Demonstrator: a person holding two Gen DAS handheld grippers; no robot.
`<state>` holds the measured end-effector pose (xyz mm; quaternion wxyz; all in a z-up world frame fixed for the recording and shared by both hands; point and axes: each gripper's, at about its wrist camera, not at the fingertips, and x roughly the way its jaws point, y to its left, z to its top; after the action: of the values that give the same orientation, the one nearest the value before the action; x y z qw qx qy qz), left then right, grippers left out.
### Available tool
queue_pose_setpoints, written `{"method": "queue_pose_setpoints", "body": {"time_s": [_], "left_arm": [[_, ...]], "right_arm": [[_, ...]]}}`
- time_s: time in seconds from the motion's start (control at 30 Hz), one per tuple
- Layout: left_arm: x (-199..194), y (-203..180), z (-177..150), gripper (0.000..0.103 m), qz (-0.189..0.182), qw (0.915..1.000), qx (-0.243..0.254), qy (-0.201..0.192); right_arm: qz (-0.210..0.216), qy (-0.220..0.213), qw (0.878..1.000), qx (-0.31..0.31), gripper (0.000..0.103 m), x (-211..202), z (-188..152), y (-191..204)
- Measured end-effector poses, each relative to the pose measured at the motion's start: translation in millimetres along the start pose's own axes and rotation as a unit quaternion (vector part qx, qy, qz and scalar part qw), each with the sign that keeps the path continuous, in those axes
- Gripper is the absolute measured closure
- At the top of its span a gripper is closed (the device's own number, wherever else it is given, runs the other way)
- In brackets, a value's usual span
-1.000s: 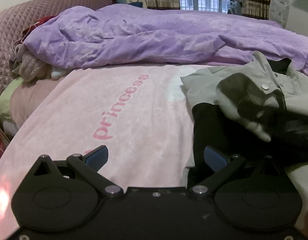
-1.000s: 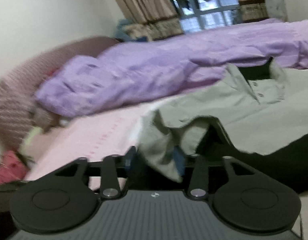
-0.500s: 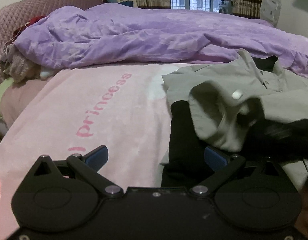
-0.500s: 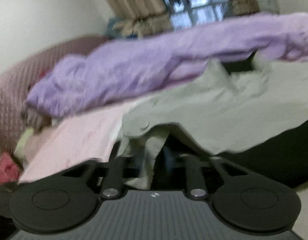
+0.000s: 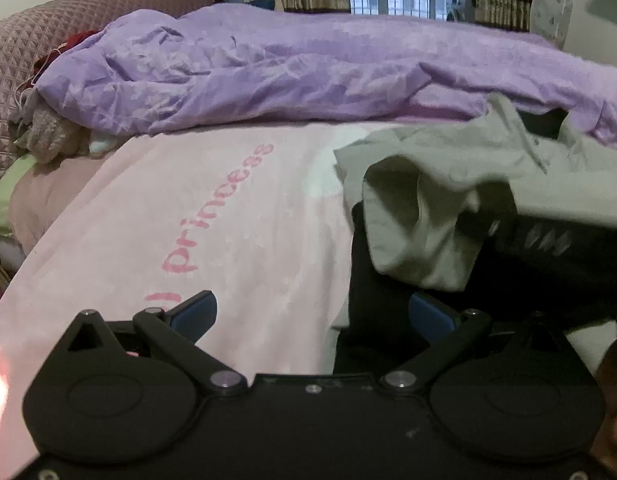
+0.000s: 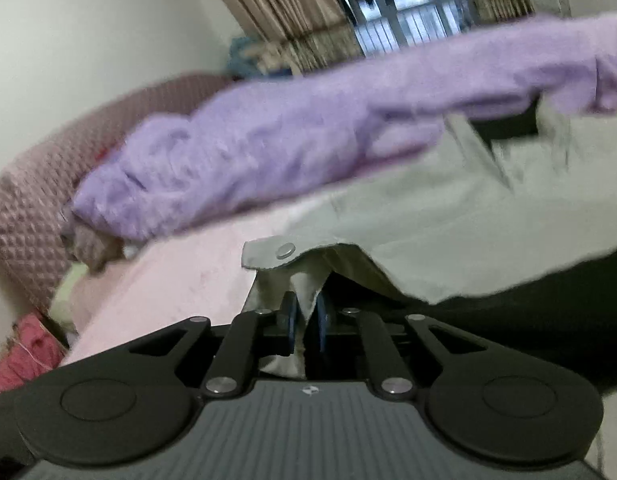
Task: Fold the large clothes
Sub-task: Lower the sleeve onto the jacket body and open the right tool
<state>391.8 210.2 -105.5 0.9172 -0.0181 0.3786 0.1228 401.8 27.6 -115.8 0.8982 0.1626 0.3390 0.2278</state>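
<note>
A grey jacket [image 5: 468, 152] with a black lining [image 5: 372, 304] lies on the right of the bed. One sleeve cuff [image 5: 412, 232] is lifted and bunched over the lining. My right gripper [image 6: 306, 316] is shut on that grey cuff [image 6: 308, 288], with a fold of cloth pinched between its blue pads. A snap button [image 6: 286, 250] sits on the flap just above. My left gripper [image 5: 312, 308] is open with its blue pads wide apart. It hovers low over the pink blanket and the lining's left edge, with nothing between its fingers.
A pink blanket [image 5: 228, 208] printed "Princess" covers the near bed. A crumpled purple duvet [image 5: 288, 68] runs across the back. A quilted mauve headboard [image 5: 48, 32] and soft toys [image 5: 48, 140] are at the left. Curtains and a window stand behind.
My right gripper has closed on the grey sleeve cuff that lay between its open fingers. The cuff is now raised and bunched. The left gripper stays open, barely moved.
</note>
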Motion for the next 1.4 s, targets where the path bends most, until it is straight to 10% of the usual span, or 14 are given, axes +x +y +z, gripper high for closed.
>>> {"method": "queue_pose_setpoints", "body": {"time_s": [0.1, 0.3, 0.47, 0.7, 1.0, 1.17, 1.4], "left_arm": [[6, 1, -3, 0.000, 0.011, 0.9998, 0.006, 0.012], [0, 11, -1, 0.000, -0.001, 0.9998, -0.020, 0.004], [-6, 4, 2, 0.000, -0.021, 0.9992, -0.033, -0.005], [-6, -8, 0, 0.000, -0.018, 0.9998, -0.011, 0.000], [-7, -6, 0, 0.000, -0.013, 0.9999, -0.011, 0.000], [-7, -6, -1, 0.000, -0.011, 0.9999, -0.007, 0.000], [-3, 0, -2, 0.000, -0.003, 0.9999, -0.014, 0.008]], "right_arm": [[0.004, 0.053, 0.998, 0.032, 0.073, 22, -7, -17], [0.041, 0.027, 0.999, 0.015, 0.060, -22, 9, -14], [0.004, -0.062, 0.998, -0.004, 0.076, -56, 15, -22], [-0.017, 0.035, 0.999, 0.010, 0.093, 31, -6, -38], [-0.008, -0.036, 0.999, 0.009, 0.088, -1, 14, -24], [0.004, 0.045, 0.999, -0.001, 0.083, 43, 5, -25], [0.052, 0.010, 0.998, 0.034, 0.083, -2, 5, -38]]}}
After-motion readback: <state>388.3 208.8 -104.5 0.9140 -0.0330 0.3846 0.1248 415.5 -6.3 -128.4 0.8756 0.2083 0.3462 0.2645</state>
